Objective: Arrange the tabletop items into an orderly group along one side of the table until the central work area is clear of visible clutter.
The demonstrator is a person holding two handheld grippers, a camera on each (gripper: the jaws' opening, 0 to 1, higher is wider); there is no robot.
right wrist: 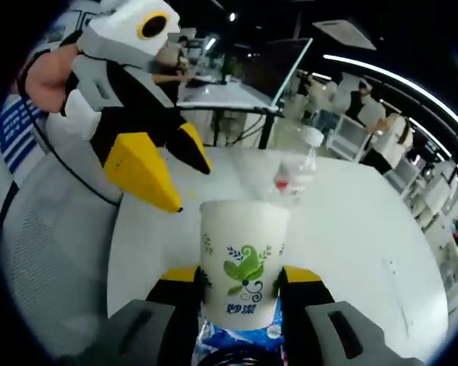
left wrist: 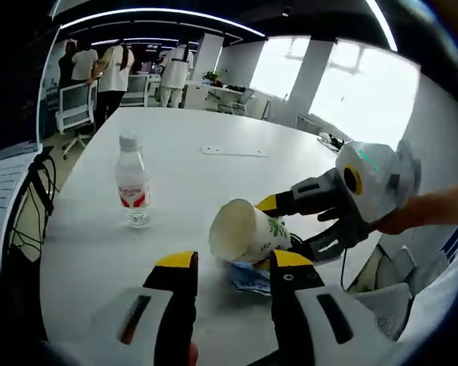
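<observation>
The right claw (right wrist: 237,286) grips a white paper cup (right wrist: 242,263) with a green leaf print, one jaw on each side of its lower wall. In the left gripper view the same cup (left wrist: 240,229) is tilted, its open mouth turned toward the camera, above a blue and white packet (left wrist: 252,276) that lies near the edge of the white surface (left wrist: 214,183). The left claw (left wrist: 233,267) is open and holds nothing; its yellow tips are just beside the cup and the packet.

I judge the task to be in its early part. A water bottle (left wrist: 133,191) with a red label stands alone toward the middle of the surface, well apart from the cup, and a flat white strip (left wrist: 233,152) lies farther away. Nothing is grouped along one side yet.

The packet is mostly covered by the cup and the jaws, so I cannot tell what it is. I cannot tell whether the cup is empty.
</observation>
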